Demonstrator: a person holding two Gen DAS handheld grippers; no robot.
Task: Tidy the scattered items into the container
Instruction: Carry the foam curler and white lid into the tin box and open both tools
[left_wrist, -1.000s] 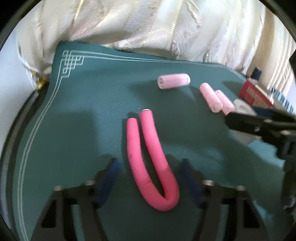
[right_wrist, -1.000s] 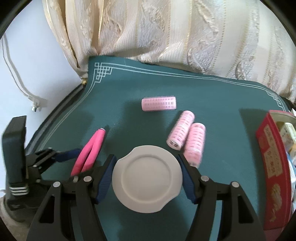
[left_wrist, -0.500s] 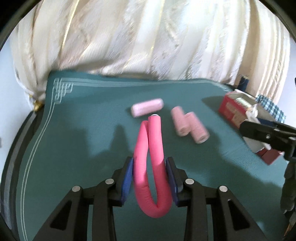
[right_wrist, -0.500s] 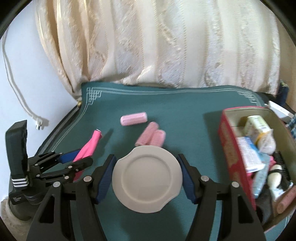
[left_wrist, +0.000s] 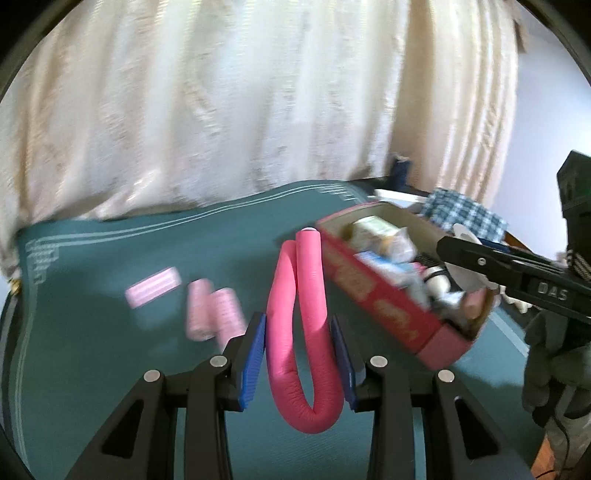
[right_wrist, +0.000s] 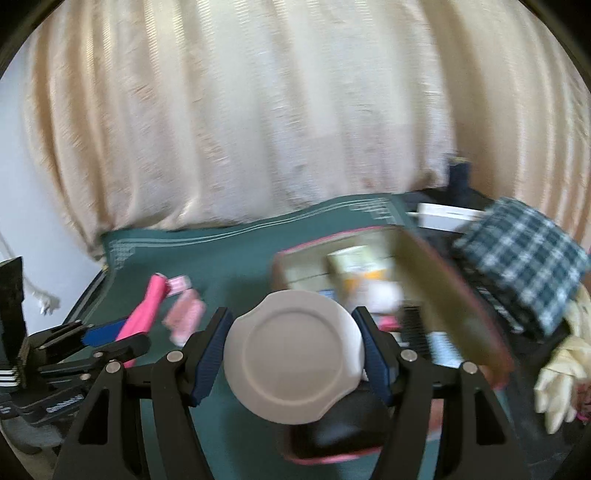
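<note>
My left gripper (left_wrist: 298, 356) is shut on a bent hot-pink foam roller (left_wrist: 301, 332), held above the green mat (left_wrist: 92, 277). The red open box (left_wrist: 384, 295), full of toiletries, lies just right of it. My right gripper (right_wrist: 291, 354) is shut on a round white lid (right_wrist: 291, 354) and hangs over the box (right_wrist: 461, 295). Three pale pink hair curlers (left_wrist: 214, 308) lie on the mat to the left; they also show in the right wrist view (right_wrist: 184, 314). The left gripper with the roller shows in the right wrist view (right_wrist: 142, 314).
A cream curtain (left_wrist: 258, 110) hangs behind the table. A blue checked cloth (right_wrist: 524, 258) and a white glove (right_wrist: 561, 376) lie right of the box. A white flat object (right_wrist: 447, 218) sits behind the box.
Both grippers have swung right toward the box. The left one closed on the pink roller and lifted it off the mat. The right one carried the white lid over the box.
</note>
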